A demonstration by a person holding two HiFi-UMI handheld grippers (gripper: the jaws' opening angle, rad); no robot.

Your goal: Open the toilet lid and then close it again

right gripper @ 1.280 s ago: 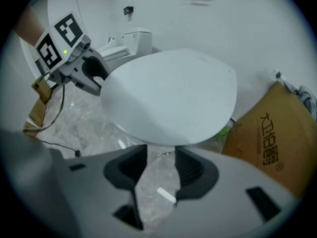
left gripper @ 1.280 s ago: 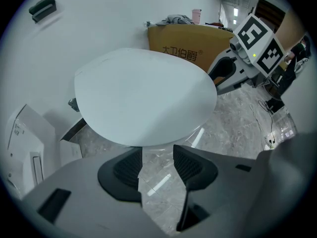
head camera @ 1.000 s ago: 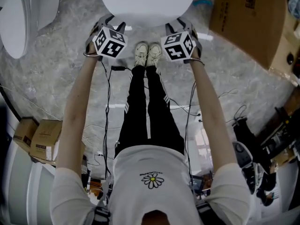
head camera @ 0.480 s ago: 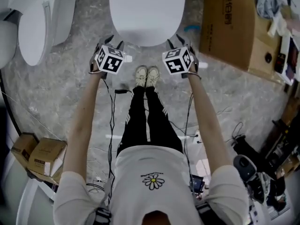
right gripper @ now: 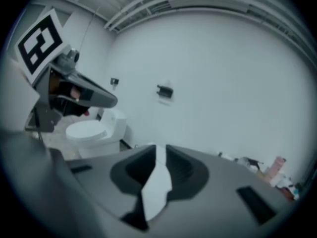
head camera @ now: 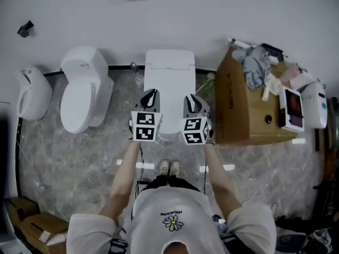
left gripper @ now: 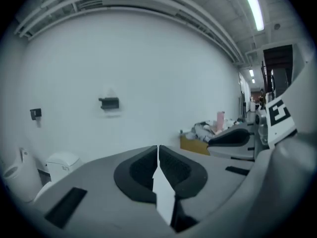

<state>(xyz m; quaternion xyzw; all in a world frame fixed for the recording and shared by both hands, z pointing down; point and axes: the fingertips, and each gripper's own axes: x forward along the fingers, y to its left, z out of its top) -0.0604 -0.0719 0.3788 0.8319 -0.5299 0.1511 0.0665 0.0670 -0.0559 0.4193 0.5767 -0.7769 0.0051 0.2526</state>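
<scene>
Left hand-held gripper [head camera: 150, 95] is raised in front of the middle toilet [head camera: 169, 62] and aimed at the white wall [head camera: 175, 15] behind that toilet. Its jaws have just been closing and now meet, leaving only a hairline slit with nothing between them. Right hand-held gripper [head camera: 192, 100] is level with it, on the other side of the toilet's centre line. Its jaws have also just been closing and stand a narrow gap apart, through which only the wall shows, so it grips nothing either. From the head view both grippers overlap the front half of the toilet lid [head camera: 170, 107], one over each side edge. Neither gripper view shows the lid at the tips, so both are clear of it. The lid lies flat and down over the bowl, white and unmarked. Left of this toilet stands a second toilet [head camera: 85, 94], also with its lid down, and farther left a white wall fixture [head camera: 32, 91]. Just beside the toilet on its right is a tall cardboard box [head camera: 238, 112] with crumpled cloth [head camera: 257, 62] heaped on top. In front of the toilet, on the marbled floor [head camera: 79, 152], are the person's pale shoes [head camera: 169, 167], toes pointing at the bowl.
</scene>
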